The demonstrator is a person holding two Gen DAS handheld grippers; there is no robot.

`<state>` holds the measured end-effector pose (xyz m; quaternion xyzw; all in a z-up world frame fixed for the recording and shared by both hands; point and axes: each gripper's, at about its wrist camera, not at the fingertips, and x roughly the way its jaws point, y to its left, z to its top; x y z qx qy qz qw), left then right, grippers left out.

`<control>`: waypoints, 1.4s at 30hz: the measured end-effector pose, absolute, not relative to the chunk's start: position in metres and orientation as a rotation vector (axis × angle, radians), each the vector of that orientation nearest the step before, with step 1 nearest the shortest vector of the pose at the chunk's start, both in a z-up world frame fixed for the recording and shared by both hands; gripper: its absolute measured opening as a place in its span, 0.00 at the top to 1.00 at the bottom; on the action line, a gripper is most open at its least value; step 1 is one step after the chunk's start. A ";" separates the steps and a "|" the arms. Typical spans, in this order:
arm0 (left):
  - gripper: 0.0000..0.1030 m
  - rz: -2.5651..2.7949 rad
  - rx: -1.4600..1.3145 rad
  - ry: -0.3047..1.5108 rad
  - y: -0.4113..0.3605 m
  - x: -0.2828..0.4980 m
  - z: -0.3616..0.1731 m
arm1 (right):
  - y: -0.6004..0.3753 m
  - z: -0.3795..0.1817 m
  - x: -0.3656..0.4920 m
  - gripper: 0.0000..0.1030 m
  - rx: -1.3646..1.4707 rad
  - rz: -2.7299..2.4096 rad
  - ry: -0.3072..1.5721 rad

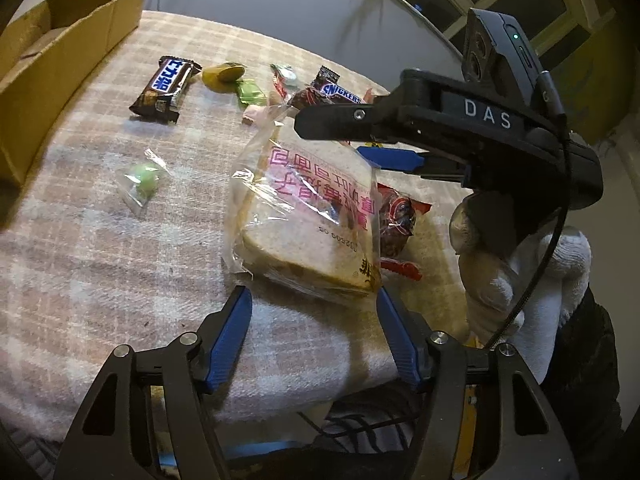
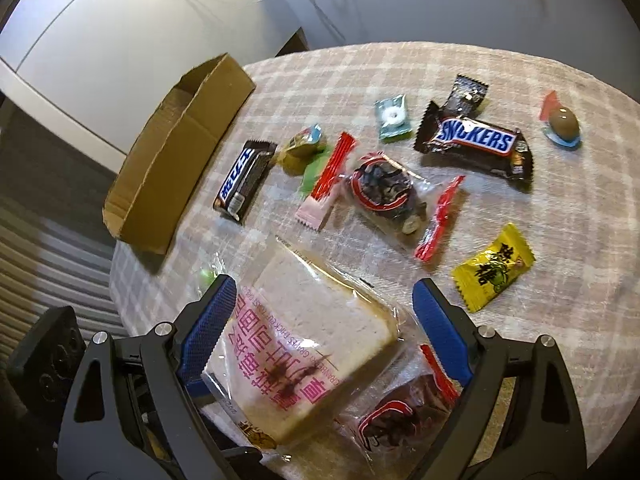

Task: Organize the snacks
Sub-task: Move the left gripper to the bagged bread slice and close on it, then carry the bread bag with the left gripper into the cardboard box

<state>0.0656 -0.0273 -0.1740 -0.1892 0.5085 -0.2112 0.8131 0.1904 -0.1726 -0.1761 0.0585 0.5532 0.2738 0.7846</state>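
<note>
The bagged bread slice (image 2: 308, 356) is straddled on the checked cloth (image 1: 80, 216) by the wide-open right gripper (image 2: 320, 300), the left gripper (image 1: 312, 304) likewise spread, so a gentle squeeze is advised before the cardboard box (image 2: 176, 152) is approached.

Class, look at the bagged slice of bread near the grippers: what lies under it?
A red-and-clear snack packet pokes out from under the bread on one side. The checked tablecloth lies beneath both. Whatever sits under the bread's middle is covered.
</note>
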 end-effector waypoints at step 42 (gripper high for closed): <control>0.44 -0.249 -0.274 0.925 -0.038 0.090 -0.133 | -0.187 -0.153 0.191 0.41 0.082 0.760 1.232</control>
